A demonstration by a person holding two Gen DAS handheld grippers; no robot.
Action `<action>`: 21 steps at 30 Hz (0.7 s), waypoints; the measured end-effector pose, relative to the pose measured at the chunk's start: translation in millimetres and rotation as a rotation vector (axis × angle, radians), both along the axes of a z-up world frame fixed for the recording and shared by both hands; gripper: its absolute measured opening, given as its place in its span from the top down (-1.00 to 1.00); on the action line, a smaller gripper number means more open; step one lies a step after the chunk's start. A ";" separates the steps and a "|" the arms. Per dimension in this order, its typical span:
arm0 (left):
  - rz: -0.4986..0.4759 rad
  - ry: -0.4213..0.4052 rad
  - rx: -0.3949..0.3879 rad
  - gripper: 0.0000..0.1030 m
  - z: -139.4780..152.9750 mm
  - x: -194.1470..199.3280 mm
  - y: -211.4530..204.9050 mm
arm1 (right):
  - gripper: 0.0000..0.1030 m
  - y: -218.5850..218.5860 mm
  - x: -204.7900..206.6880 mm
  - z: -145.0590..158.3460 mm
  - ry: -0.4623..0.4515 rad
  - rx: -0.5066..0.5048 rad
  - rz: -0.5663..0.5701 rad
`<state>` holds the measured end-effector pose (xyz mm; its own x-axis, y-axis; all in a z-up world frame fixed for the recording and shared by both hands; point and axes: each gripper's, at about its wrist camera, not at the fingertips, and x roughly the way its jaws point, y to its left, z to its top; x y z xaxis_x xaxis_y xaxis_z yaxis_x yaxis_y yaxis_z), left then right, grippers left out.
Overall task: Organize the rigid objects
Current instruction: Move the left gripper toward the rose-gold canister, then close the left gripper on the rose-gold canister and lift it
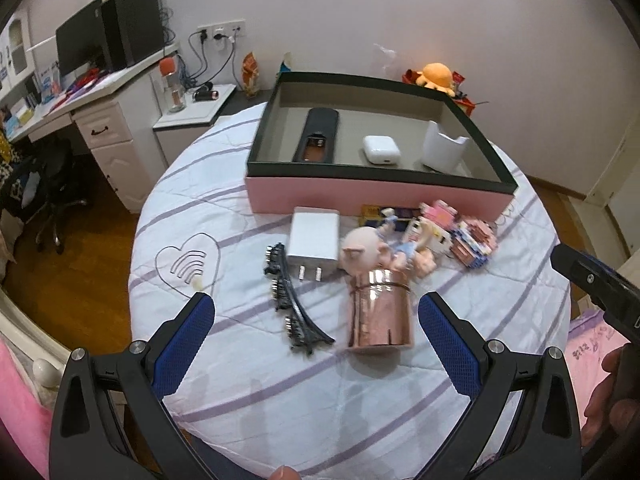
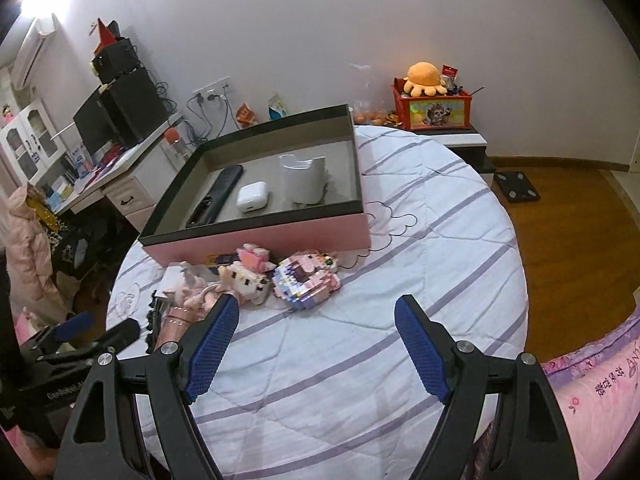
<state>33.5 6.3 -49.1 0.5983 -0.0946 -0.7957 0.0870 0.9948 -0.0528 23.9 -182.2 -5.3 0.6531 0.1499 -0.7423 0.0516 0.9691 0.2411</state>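
A pink box (image 1: 376, 196) (image 2: 256, 240) with a dark rim sits on the round bed. Inside lie a black remote (image 1: 316, 136) (image 2: 218, 196), a white earbud case (image 1: 381, 150) (image 2: 252, 197) and a white holder (image 1: 444, 150) (image 2: 304, 178). In front lie a white charger (image 1: 314, 242), a black Eiffel tower model (image 1: 290, 300), a rose-gold cylinder (image 1: 380, 312), a pig figure (image 1: 362, 250) and block figures (image 1: 472, 240) (image 2: 306, 280). My left gripper (image 1: 316, 316) is open, near side of the tower and cylinder. My right gripper (image 2: 318, 316) is open and empty, just in front of the block figures.
The bed cover (image 2: 360, 360) is white with purple stripes. A white desk (image 1: 100, 120) with a monitor stands at the left. A red toy box (image 2: 434, 108) with an orange plush stands behind the bed. A pink pillow (image 2: 600, 392) lies at the right.
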 end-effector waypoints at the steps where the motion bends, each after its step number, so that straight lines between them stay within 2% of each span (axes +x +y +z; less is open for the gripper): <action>1: -0.009 0.006 0.002 -1.00 -2.4 -0.3 -3.2 | -0.59 0.8 -1.3 0.3 -0.002 -0.001 0.003; 15: -0.068 0.111 0.006 -0.99 -40.6 22.4 -35.6 | -0.59 -18.5 -5.7 -7.7 0.010 0.018 -0.025; 18: -0.076 0.135 0.021 -0.87 -52.7 27.2 -40.6 | -0.59 -21.6 -3.6 -11.1 0.018 0.023 -0.031; 21: -0.079 0.109 0.059 -0.76 -53.5 27.4 -43.2 | -0.59 -24.3 -3.1 -13.8 0.025 0.025 -0.037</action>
<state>61.0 -36.8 -102.6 0.5004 -0.0897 -0.8611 0.1625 0.9867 -0.0084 20.9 -206.6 -19.2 0.6395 0.1448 -0.7550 0.0942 0.9600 0.2638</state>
